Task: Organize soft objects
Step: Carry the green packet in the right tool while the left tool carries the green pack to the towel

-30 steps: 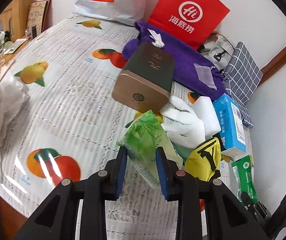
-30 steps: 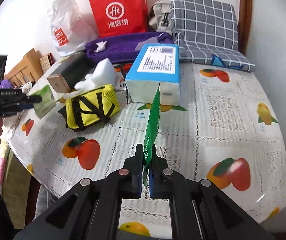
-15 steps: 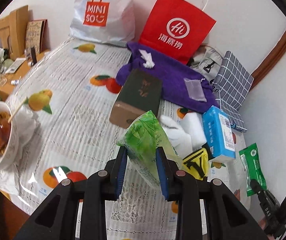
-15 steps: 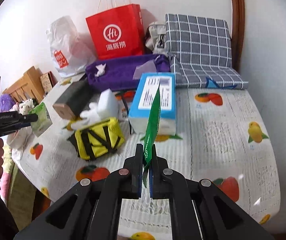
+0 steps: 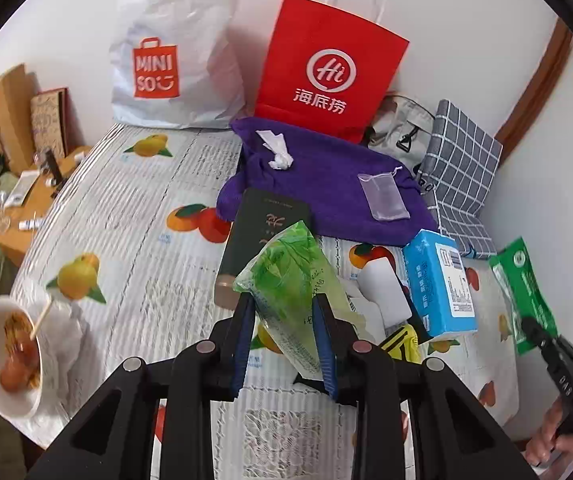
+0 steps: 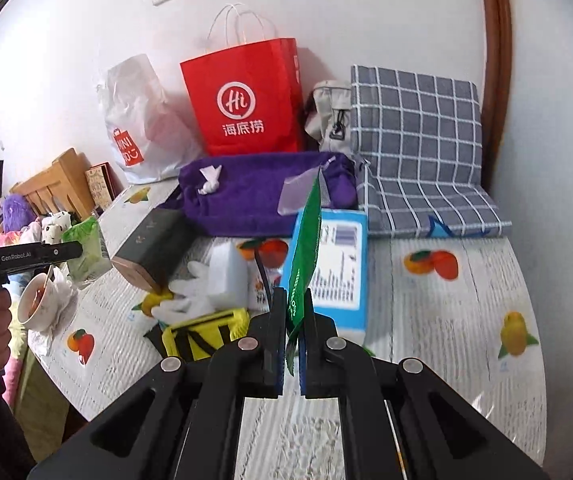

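A soft, light green tissue pack (image 5: 292, 280) is pinched at its lower half in the left gripper (image 5: 284, 336), above the bench (image 5: 134, 216). The right gripper (image 6: 291, 344) is nearly closed on a thin, floppy green sachet (image 6: 305, 256), likely slippery.

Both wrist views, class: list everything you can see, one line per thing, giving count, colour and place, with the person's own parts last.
Fruit-print table cover: one, white, under everything.
Red paper carrier bag: one, at wall.
White plastic shopping bag: one, beside it.
Purple towel: one, before the bags.
Grey checked cushion: one, right rear.
Blue tissue pack: one, centre.
Dark rectangular box: one, near the towel.
Yellow strapped pouch: one, front.
White bowl of food: one, left edge.
Light green plastic packet: one, in left gripper.
Dark green flat sachet: one, in right gripper.
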`<state>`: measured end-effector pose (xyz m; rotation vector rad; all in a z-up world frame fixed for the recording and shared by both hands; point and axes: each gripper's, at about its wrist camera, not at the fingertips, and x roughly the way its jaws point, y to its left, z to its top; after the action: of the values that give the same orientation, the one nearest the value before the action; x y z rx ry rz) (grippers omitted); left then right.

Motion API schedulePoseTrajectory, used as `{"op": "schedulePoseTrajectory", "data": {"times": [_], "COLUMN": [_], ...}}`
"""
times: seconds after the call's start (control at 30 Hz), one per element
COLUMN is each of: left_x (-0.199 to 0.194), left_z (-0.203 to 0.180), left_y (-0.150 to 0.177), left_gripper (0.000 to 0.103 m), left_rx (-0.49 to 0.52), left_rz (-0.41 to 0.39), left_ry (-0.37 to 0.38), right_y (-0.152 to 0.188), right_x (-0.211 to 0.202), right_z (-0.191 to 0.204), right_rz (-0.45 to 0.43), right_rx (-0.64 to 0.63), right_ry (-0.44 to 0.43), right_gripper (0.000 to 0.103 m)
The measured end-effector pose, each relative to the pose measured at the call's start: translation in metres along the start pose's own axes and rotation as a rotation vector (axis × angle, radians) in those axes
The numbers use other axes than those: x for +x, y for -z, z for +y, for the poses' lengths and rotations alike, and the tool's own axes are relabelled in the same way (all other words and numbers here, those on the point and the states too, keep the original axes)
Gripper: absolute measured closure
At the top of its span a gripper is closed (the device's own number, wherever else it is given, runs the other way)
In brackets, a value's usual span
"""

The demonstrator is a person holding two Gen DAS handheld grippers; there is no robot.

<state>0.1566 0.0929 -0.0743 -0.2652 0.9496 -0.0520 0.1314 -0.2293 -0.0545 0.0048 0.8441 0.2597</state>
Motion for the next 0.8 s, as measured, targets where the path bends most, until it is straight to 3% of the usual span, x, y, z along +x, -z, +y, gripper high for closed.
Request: {"op": "schedulePoseTrajectory", "data": {"times": [0.33,0.63,0.8], "left_x": [0.016,0.049,0.07], "left_z": [-0.02,-0.018,-0.016], "left_y": [-0.032,-0.06,-0.078], "left_gripper": [0.075,0.075,0.075], "left_rx": [0.074,0.042,0.004], "left_rz": [0.005,0.003,0.016], "left_ry": [0.009,-0.023,0.014], "right_y": [-0.031,-0.064,-0.081], "right_x": [0.029,0.062,0.088], "right_z": [0.004,-0.002,-0.009], "right_rz": [0.009,0.004,0.011], "right_rx": [-0.021,-0.021,0.012], "right_ry": [-0.004,0.001,-0.023], "right_gripper": [0.098,0.098,0.098]}}
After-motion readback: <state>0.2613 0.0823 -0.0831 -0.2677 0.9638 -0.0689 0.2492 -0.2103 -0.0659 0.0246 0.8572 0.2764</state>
